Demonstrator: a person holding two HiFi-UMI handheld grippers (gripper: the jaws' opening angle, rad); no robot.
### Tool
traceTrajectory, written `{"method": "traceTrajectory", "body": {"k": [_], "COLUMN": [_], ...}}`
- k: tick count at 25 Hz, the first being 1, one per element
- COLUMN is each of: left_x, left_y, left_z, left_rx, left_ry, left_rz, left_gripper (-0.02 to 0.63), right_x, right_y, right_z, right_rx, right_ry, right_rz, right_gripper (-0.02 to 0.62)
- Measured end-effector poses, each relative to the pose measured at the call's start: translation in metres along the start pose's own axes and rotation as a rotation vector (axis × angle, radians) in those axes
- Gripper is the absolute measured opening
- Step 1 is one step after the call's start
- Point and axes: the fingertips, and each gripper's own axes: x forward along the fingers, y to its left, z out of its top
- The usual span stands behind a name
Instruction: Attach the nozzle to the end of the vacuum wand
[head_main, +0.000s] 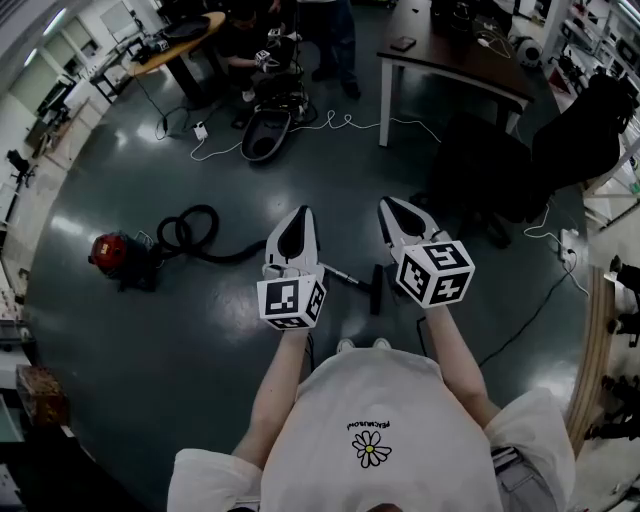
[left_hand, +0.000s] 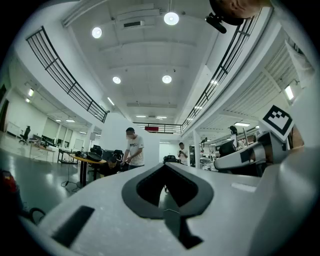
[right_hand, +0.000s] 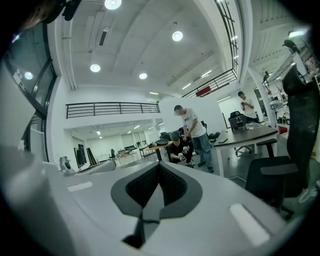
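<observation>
Now left gripper and right gripper hang high, jaws pressed together, empty.
Wand and nozzle lie end to end below; joined or not, I can't tell.

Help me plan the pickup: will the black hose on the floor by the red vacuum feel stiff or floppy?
Probably floppy: the hose lies in a loose loop, so it should sag either side of a grip. Likely light itself, but it seems joined to the red vacuum, which may tug back.
</observation>
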Motion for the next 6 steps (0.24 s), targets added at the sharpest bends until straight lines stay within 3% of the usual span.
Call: {"method": "traceTrajectory", "body": {"k": [6], "left_x": [-0.010], "left_y": [0.013], "left_z": [0.004], "left_rx": [0.000], "left_ry": [0.004], "left_rz": [0.016], "left_gripper": [0.003], "right_x": [0.003], "right_y": [0.018], "right_z": [0.001], "right_rx": [-0.010], "right_ry": [-0.004], "right_rz": [0.022], "right_gripper": [0.008]}}
